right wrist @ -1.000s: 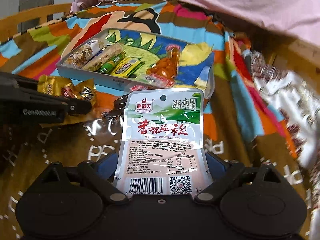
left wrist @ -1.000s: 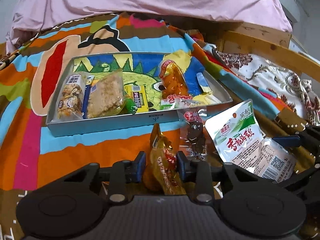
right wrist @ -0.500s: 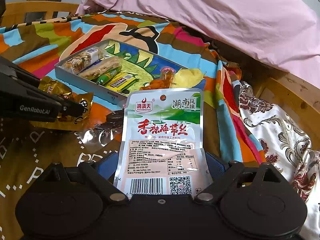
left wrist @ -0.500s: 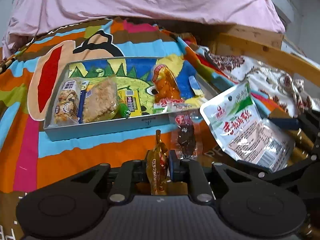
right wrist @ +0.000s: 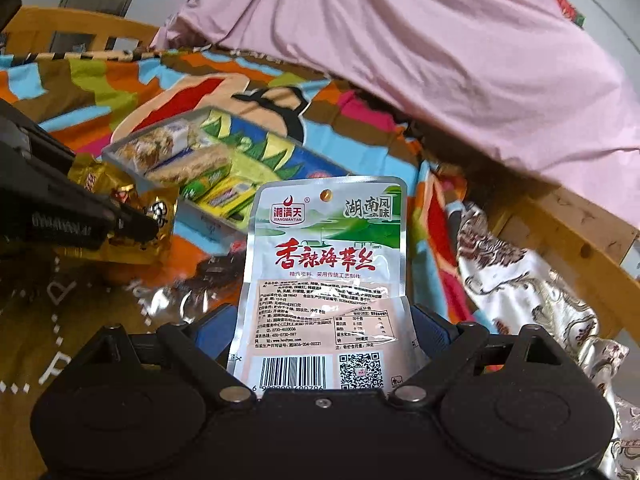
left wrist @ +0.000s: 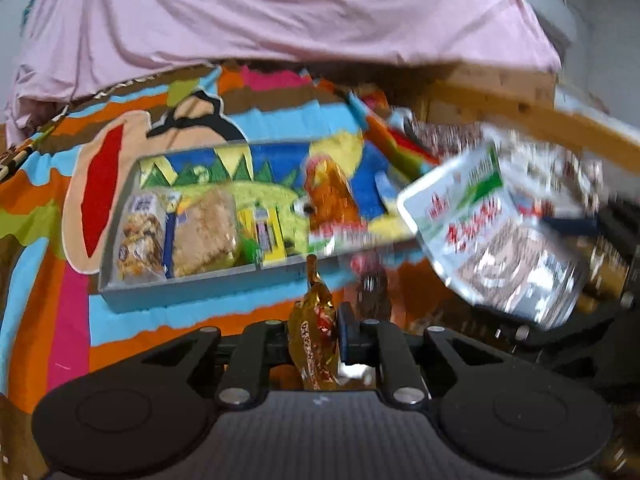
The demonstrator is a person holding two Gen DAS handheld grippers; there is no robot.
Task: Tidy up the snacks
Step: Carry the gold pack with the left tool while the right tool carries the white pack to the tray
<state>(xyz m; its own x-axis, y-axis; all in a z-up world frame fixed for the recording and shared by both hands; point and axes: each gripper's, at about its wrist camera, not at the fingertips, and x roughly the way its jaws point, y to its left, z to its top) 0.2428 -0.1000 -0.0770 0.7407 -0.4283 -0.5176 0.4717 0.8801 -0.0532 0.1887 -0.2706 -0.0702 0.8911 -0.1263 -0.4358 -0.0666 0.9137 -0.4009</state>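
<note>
My two wrist cameras look forward and slightly down, close over the bed. Both share the tray (left wrist: 168, 292) (right wrist: 120, 155); right view catches the left tongs (right wrist: 154, 226).

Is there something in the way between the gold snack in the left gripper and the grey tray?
Nothing visible. The gold snack is held above the cloth, and only bare cloth lies before the grey tray.

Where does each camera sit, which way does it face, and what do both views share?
Left wrist: on the left gripper, facing the snack tray beyond its gold packet; own black fingers show.
Right wrist: on the right gripper, facing the tray past its white seaweed packet; own fingers show.
Shared: tray, both packets, pink bedding, each other's gripper.
</note>
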